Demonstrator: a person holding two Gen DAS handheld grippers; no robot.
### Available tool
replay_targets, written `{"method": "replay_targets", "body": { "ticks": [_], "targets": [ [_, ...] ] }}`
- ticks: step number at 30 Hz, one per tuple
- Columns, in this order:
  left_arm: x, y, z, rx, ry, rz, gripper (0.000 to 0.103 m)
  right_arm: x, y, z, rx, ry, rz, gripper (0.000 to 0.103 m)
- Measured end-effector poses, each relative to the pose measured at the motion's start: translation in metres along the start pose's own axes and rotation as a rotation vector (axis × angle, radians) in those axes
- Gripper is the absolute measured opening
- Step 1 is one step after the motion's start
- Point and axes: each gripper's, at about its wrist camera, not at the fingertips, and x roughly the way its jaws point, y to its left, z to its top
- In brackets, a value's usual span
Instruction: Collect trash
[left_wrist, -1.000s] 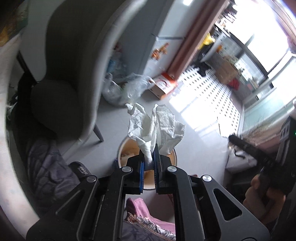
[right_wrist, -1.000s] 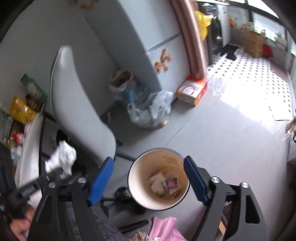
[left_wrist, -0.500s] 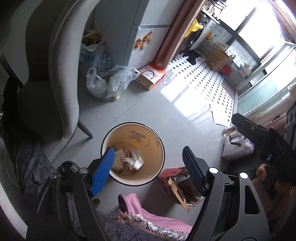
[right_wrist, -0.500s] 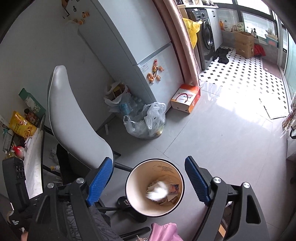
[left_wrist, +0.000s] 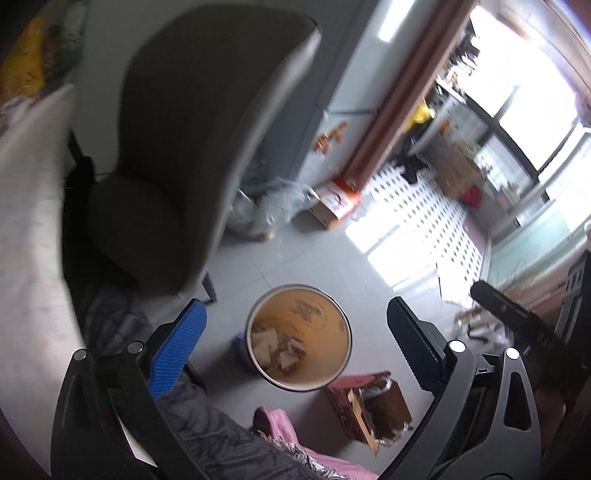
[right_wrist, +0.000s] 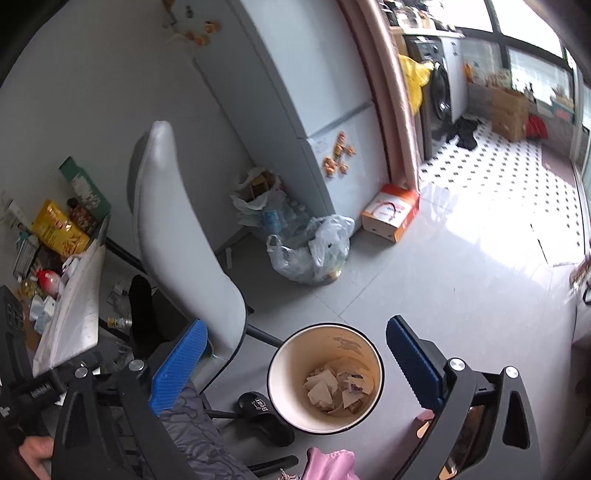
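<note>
**mopbucket_99:** Why's everything parked where it is? Start big.

**tidy_tom:** Biggest thing is the grey chair (right_wrist: 184, 258), turned away from the cluttered table (right_wrist: 79, 295), which leaves floor open for the trash bin (right_wrist: 325, 376). The bin sits right beside the chair leg, mouth up, so I'd guess it's there for easy drops. Crumpled paper trash (right_wrist: 328, 386) lies at the bottom of it. Both tools hang above it, angled down.

**mopbucket_99:** Holding anything?

**tidy_tom:** Nope. The left gripper (left_wrist: 295, 339) has its jaws opening, nearly full spread, nothing between them but the view of the bin below. The right gripper (right_wrist: 295, 354) is opening too, also empty. Looks to me like a drop just got finished, and more clutter waits on the table.

**mopbucket_99:** Any writing?

**tidy_tom:** The black slipper (right_wrist: 264, 413) beside the bin reads "Bear", I think. The orange-white box (right_wrist: 391, 216) by the fridge (right_wrist: 295, 92) has a red logo, unreadable. Bin's printed mark is too smudgy.
</note>
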Motion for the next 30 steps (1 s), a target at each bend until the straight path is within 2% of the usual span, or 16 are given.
{"method": "replay_targets", "body": {
  "ticks": [4, 9, 15, 21, 30],
  "targets": [
    [-0.035, 0.018, 0.001, -0.029, -0.067, 0.037, 0.097, -0.016, 0.022, 0.001, -0.026, -0.026, -0.007, 0.095],
    [-0.085, 0.041, -0.007, -0.063, -0.165, 0.078, 0.097, -0.041, 0.061, 0.000, -0.101, -0.069, -0.056, 0.095],
    [-0.137, 0.056, -0.019, -0.065, -0.253, 0.121, 0.097, -0.068, 0.105, -0.005, -0.179, -0.108, -0.064, 0.095],
    [-0.190, 0.066, -0.034, -0.055, -0.356, 0.213, 0.097, -0.094, 0.143, -0.012, -0.205, -0.129, -0.058, 0.095],
    [-0.264, 0.089, -0.065, -0.101, -0.496, 0.372, 0.097, -0.135, 0.203, -0.030, -0.302, -0.179, 0.026, 0.095]
  ]
}}
